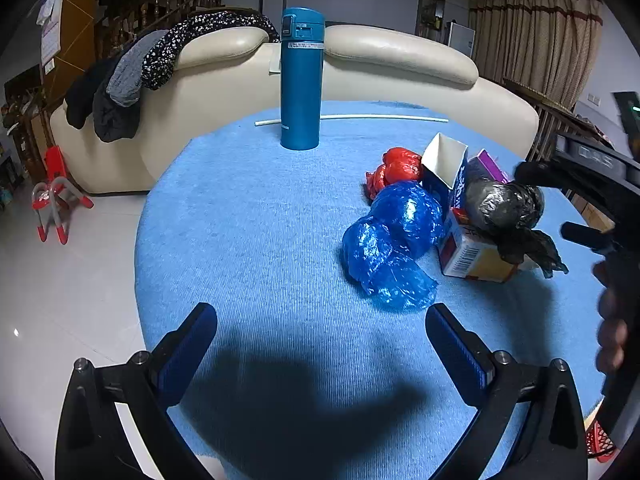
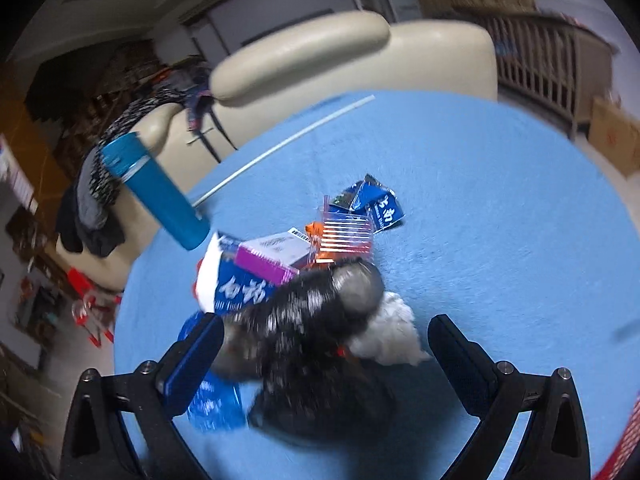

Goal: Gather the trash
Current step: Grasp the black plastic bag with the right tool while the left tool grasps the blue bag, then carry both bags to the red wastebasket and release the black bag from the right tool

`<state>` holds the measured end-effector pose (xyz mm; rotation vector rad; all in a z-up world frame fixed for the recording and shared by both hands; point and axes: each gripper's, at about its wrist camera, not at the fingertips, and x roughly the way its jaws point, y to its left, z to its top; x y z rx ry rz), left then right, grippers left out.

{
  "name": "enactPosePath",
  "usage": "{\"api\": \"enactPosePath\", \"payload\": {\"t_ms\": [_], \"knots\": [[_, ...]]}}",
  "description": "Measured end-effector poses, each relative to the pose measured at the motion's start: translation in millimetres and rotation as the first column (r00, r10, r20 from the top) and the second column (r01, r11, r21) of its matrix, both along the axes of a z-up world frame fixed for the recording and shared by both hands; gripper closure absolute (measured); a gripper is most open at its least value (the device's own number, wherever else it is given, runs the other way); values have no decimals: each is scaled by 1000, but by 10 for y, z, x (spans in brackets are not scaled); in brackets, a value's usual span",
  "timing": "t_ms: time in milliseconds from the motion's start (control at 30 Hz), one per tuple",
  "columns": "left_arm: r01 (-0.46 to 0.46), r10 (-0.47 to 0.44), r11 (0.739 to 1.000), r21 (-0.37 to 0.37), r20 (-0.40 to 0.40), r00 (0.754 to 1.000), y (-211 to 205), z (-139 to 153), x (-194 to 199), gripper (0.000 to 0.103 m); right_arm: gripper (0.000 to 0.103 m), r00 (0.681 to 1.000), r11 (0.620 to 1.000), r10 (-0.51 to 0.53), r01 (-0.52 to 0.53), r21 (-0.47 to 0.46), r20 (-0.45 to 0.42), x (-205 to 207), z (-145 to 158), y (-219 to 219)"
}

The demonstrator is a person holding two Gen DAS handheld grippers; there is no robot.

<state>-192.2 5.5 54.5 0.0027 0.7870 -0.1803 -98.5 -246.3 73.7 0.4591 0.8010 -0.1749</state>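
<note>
The left gripper (image 1: 320, 354) hangs over the blue tablecloth (image 1: 248, 240) with its jaws wide apart and nothing between them. Ahead of its right jaw lies the trash: a crumpled blue bag (image 1: 394, 246) nearest, a red bag (image 1: 396, 170) beyond it, and further to the right an open white-and-blue carton (image 1: 446, 162), a purple box (image 1: 488, 166) and a black bag (image 1: 504, 206) resting on a carton with a barcode (image 1: 472, 258). Straight ahead of the jaws, well apart from the pile, a blue flask (image 1: 301, 80) stands upright, with a thin white rod (image 1: 384, 117) lying behind it.

The right gripper (image 2: 324, 360) is over the pile, jaws wide apart. The black bag (image 2: 312, 328) sits between them, close to the left jaw; the view is blurred, so whether it touches that jaw cannot be told. A white wad (image 2: 390, 332) lies beside the bag, nearer the right jaw. Ahead of the jaws are the purple box (image 2: 266, 260), a blue-and-white carton (image 2: 236, 292), a red striped wrapper (image 2: 346, 236) and a blue packet (image 2: 378, 202).
</note>
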Motion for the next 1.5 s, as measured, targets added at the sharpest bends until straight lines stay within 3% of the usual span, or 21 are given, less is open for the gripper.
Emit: {"api": "enactPosePath", "payload": {"t_ms": [100,133,167,200,233,600,733,767,800,833,867,1200,1500], "knots": [[11,-11,1000,7,-6,1000,-33,-11,82,0,1,999,999,-17,18,30,-41,181,-128,12],[14,-14,1000,9,-8,1000,-40,-16,93,0,8,998,999,-13,15,34,-56,225,-181,13],[19,-19,1000,9,-9,1000,-51,-18,115,0,42,998,998,2,2,60,-57,244,-225,3],[26,-26,1000,12,-9,1000,-70,-19,145,0,54,999,994,22,-17,111,-50,255,-276,-27],[30,-30,999,15,-8,1000,-79,-20,160,0,54,999,990,22,-16,143,-41,234,-287,-72],[114,-114,991,63,-18,993,-492,-24,607,0,58,996,991,49,-58,121,78,-279,-38,-403],[145,-136,985,93,-92,986,-636,-197,871,0,58,996,991,40,-50,127,82,-487,-71,-510],[157,-146,983,95,-115,983,-654,-235,902,9,58,996,991,43,-52,125,79,-525,-94,-516],[189,-177,978,83,-142,974,-679,-290,923,25,58,996,991,47,-56,123,75,-564,-117,-522],[207,-191,975,81,-165,968,-699,-320,936,61,58,996,991,50,-58,119,69,-593,-151,-517],[206,-187,975,89,-182,965,-708,-337,926,61,58,997,991,52,-59,118,64,-614,-175,-520],[161,-156,985,64,-70,985,-625,96,323,64,58,997,992,45,-51,116,58,-966,-314,-546],[202,-201,978,56,-30,979,-778,312,-172,64,58,995,996,2,-11,92,98,-1445,-177,-584]]}}
